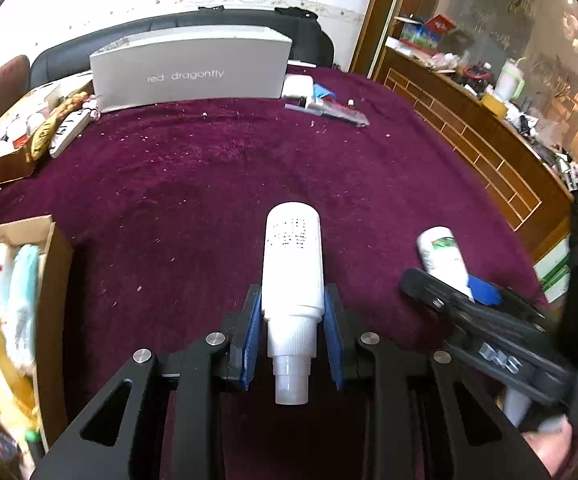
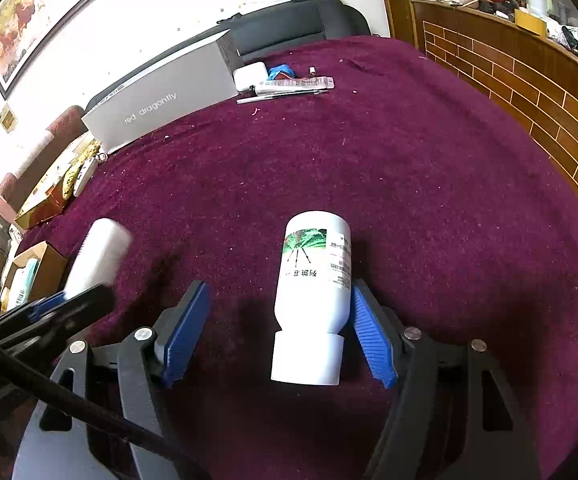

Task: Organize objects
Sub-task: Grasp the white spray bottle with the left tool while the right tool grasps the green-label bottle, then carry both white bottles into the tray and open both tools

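Observation:
My left gripper is shut on a plain white spray bottle, cap toward the camera, held above the purple cloth. The same bottle shows blurred in the right wrist view. My right gripper is open around a white bottle with a green leaf label that lies on the cloth; the right blue pad touches it, the left pad stands apart. That bottle also shows in the left wrist view, with the right gripper beside it.
A cardboard box holding tubes and bottles stands at the left. A grey "red dragonfly" box lies at the back, with pens and small packets beside it. Another open box sits far left. A brick-pattern wooden counter runs along the right.

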Available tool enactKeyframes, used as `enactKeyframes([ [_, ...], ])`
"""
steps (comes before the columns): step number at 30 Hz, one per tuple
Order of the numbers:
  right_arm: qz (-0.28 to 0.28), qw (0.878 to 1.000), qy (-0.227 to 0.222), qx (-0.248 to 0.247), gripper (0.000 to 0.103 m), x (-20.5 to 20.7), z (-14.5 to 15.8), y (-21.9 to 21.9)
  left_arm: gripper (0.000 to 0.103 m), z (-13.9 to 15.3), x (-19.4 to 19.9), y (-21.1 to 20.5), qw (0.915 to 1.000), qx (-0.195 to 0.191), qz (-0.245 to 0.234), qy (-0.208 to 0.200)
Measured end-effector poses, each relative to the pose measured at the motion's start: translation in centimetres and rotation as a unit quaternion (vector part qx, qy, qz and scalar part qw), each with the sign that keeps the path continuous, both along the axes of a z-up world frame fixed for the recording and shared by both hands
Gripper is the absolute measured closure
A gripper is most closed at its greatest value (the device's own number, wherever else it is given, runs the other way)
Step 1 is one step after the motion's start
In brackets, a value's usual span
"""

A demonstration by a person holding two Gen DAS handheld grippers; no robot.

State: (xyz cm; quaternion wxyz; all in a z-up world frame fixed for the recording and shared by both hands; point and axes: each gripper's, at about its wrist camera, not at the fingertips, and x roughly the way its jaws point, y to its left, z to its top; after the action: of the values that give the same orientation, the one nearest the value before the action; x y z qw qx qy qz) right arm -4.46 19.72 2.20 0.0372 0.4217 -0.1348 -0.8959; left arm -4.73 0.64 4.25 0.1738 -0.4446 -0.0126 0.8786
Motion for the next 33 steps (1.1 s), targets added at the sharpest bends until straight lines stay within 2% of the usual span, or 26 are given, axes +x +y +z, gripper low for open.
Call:
enactKeyframes([
  [4,-0.003,1.0,0.005,-0.011,0.034,0.0,0.0,0.3,0.079,1.1,1.6,-0.9,0.9998,0.018,0.001,0.008],
  [7,-0.019,1.0,0.005,-0.008,0.053,0.1,-0.1,0.9,0.079,1.7,2.6,-2.1,0.9994,0.033,0.01,0.004],
  [8,-0.024,1.0,0.005,-0.01,0.065,0.2,-0.1,1.1,0.079,1.9,3.2,-2.7,0.9992,0.037,0.012,0.005],
  [9,-0.027,1.0,0.004,-0.013,0.071,0.2,-0.2,1.3,0.079,2.2,4.0,-3.3,0.9991,0.038,0.017,0.01],
  [11,-0.025,0.999,0.004,-0.029,0.071,0.2,-0.3,1.9,0.079,2.7,5.3,-4.5,0.9988,0.038,0.026,0.019],
  [17,-0.025,0.999,0.008,-0.026,0.071,0.4,-0.2,1.8,0.078,3.6,9.4,-9.8,0.9968,0.035,0.063,0.034],
  [25,-0.026,0.999,0.0,-0.043,0.071,1.9,0.4,2.0,0.078,4.3,13.9,-17.4,0.9903,0.046,0.123,0.047],
  [33,0.039,0.997,0.011,-0.06,0.071,5.5,3.7,-2.1,0.078,2.2,15.7,-21.6,0.9856,0.047,0.159,0.034],
])
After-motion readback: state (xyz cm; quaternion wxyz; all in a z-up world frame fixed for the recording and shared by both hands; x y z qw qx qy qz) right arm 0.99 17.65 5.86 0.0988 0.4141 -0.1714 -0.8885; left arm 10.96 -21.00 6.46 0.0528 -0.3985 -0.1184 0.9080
